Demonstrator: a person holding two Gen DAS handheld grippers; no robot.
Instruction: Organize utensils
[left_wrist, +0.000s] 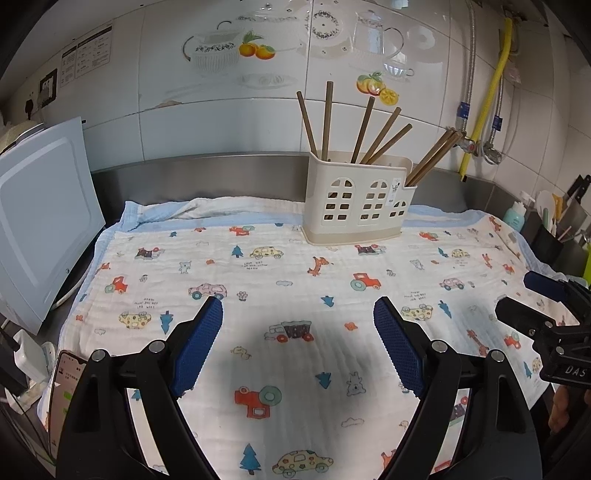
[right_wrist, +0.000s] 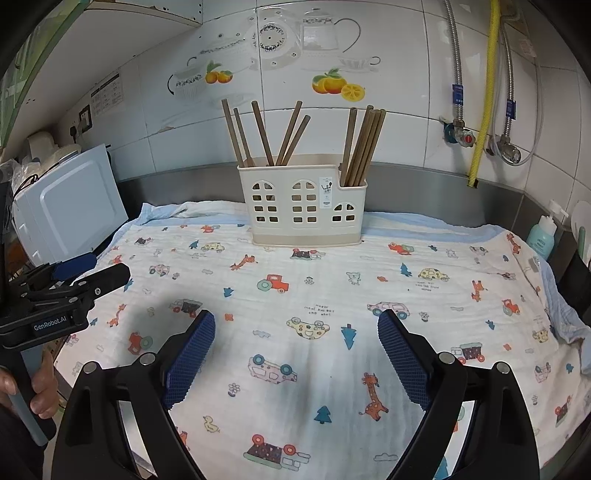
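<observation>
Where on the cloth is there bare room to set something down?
The cloth is bare from the holder forward to both open grippers, left gripper and right gripper. Crowded: the back edge at the holder, packed with chopsticks.

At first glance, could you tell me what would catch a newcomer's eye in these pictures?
The cream utensil holder at the back of the counter stands out, with brown chopsticks upright in its compartments. It stands on a white cloth printed with cartoon cars. Low in front, the left gripper and right gripper are both open and hold nothing.
</observation>
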